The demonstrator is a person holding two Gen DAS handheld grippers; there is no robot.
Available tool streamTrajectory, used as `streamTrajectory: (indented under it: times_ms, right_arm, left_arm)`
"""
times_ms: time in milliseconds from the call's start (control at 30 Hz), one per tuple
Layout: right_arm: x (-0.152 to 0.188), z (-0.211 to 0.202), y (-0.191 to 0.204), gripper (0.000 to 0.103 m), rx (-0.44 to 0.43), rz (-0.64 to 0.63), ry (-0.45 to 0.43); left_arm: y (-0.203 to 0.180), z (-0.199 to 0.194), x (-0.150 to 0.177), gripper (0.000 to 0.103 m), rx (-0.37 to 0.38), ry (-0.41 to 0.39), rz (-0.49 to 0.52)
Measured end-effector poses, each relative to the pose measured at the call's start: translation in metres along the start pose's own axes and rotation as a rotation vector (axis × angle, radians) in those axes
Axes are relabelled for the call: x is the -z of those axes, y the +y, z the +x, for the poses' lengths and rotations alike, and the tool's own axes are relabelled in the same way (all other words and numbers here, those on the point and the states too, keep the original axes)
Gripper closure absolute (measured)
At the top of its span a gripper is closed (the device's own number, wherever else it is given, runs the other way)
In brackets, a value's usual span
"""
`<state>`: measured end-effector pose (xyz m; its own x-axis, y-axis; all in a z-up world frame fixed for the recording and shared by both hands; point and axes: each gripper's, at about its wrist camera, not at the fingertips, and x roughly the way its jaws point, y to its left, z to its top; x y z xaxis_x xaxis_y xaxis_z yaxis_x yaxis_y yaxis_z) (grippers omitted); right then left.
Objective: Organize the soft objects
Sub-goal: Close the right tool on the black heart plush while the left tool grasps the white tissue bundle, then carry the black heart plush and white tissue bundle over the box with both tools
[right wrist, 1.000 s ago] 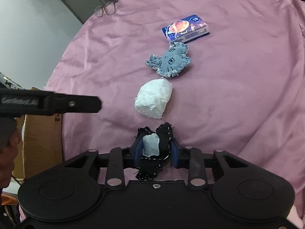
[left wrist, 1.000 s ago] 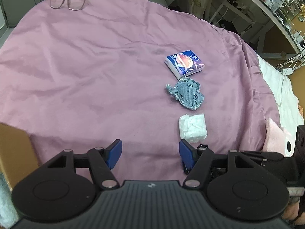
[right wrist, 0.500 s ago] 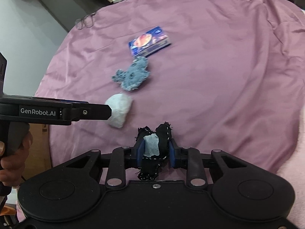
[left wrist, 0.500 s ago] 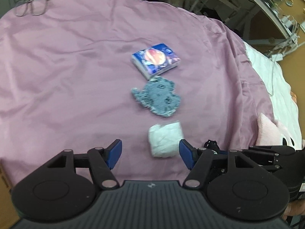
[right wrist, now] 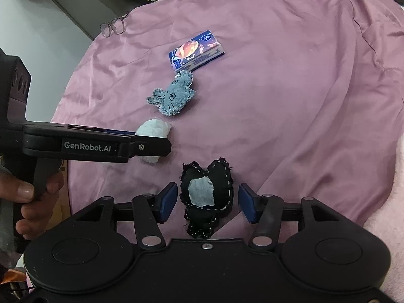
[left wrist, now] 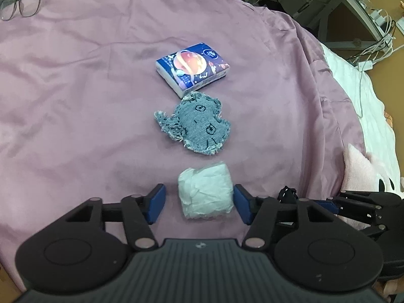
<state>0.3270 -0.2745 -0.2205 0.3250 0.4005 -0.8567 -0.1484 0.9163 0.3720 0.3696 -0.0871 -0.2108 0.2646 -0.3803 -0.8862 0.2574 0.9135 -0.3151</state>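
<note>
Left gripper (left wrist: pixel 199 203) with jaws wide, the white wrapped bundle (left wrist: pixel 205 193) lying between its blue pads on the pink bedcover (left wrist: pixel 75 101), touching neither clearly; beyond it in a row, the denim patch toy (left wrist: pixel 194 126) and the tissue pack (left wrist: pixel 193 68), these two just touching. Right gripper (right wrist: pixel 208 203) likewise wide; the black stitched toy (right wrist: pixel 205 194) rests between its fingers, apart from both; glasses (right wrist: pixel 112 26) near the far edge.

frayed denim toy (left wrist: pixel 195 126), glossy tissue pack (left wrist: pixel 193 68), smooth satiny sheet (left wrist: pixel 75 88).
</note>
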Motion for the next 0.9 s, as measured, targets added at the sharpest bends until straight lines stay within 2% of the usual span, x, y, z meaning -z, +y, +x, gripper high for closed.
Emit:
streamTrajectory:
  times_ms: [33,233,267,300,400,633,900]
  right_arm:
    - [0.0,0.0,-0.001,0.049,-0.001,0.0,0.002]
    - [0.004,0.007,0.009,0.048,0.027,-0.058,0.018]
    - [0.005,0.009,0.013,0.052,0.041,-0.074,0.018]
    - [0.006,0.01,0.016,0.06,0.058,-0.087,0.013]
    - [0.006,0.009,0.018,0.067,0.077,-0.086,0.004]
    - [0.005,-0.006,0.034,0.068,0.074,-0.105,-0.022]
    - [0.006,-0.028,0.069,0.068,0.071,-0.156,-0.072]
  left_arm:
    - [-0.001,0.001,0.001,0.058,-0.002,0.001,0.009]
    - [-0.005,-0.004,0.004,0.059,0.021,-0.005,0.031]
    - [-0.005,-0.006,0.005,0.059,0.024,-0.006,0.03]
    - [-0.005,-0.008,0.006,0.058,0.024,-0.008,0.03]
    - [-0.002,-0.018,0.009,0.059,0.02,-0.022,0.024]
    - [0.003,-0.044,0.018,0.058,0.023,-0.069,-0.013]
    - [0.002,-0.083,0.033,0.058,0.004,-0.13,-0.002]
